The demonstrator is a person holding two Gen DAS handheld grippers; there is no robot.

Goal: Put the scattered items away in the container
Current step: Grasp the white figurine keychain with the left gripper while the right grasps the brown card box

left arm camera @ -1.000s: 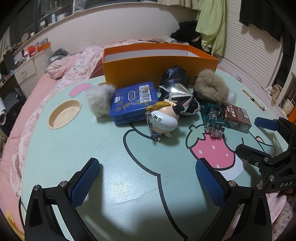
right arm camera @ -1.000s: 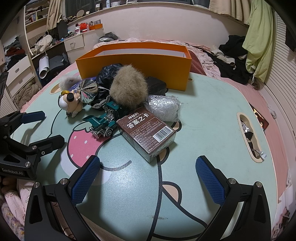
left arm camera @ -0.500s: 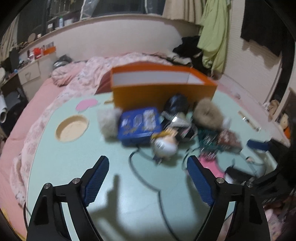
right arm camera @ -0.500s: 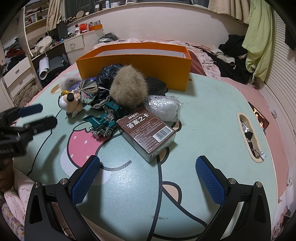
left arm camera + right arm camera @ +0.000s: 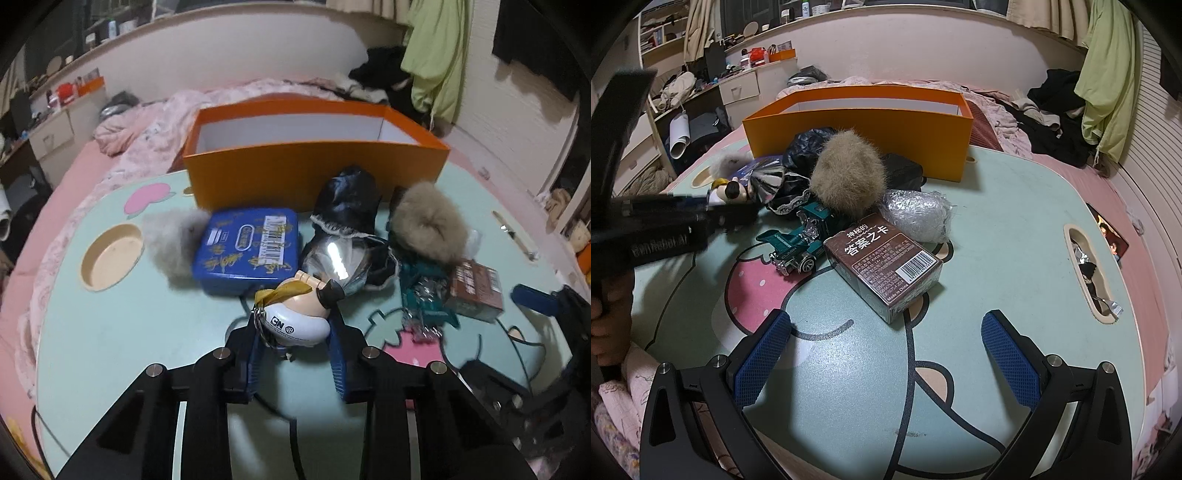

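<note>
left gripper (image 5: 297,360): black angular frame, blue cross-hatched pads, silver round screw heads along the arms | right gripper (image 5: 886,356): same black frame, blue textured pads, silver screws | white lettering ran along the left gripper's black side

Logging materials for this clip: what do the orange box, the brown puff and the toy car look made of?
Orange box: seemingly matte cardboard, with thin straight walls and a white inside. Brown puff: fluffy fur, probably faux, its fine hairs standing out. Toy car: glossy teal body with chrome-like parts, so metal or plastic; unclear which.
</note>
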